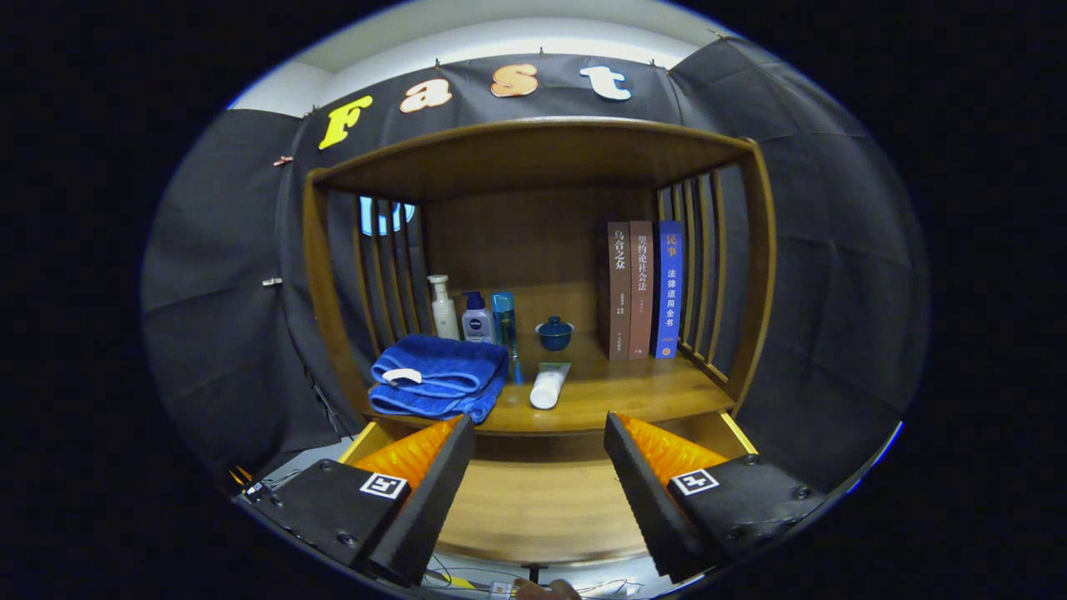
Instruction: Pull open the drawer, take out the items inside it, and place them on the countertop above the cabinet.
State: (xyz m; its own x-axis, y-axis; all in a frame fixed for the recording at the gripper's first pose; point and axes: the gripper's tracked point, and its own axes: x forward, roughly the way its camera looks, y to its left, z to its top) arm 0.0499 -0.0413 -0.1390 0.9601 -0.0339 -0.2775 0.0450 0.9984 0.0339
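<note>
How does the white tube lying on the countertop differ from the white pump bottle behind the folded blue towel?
The white tube lies flat, just beyond the open gripper; the white pump bottle stands upright near the back. The tube sits beside the folded blue towel, the bottle behind it. Both are white toiletries on the wooden countertop.

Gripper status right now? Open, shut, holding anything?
Gripper: open, fingers spread wide over the pulled-out drawer, holding nothing. The folded blue towel and white tube lie on the countertop beyond the fingers.
</note>
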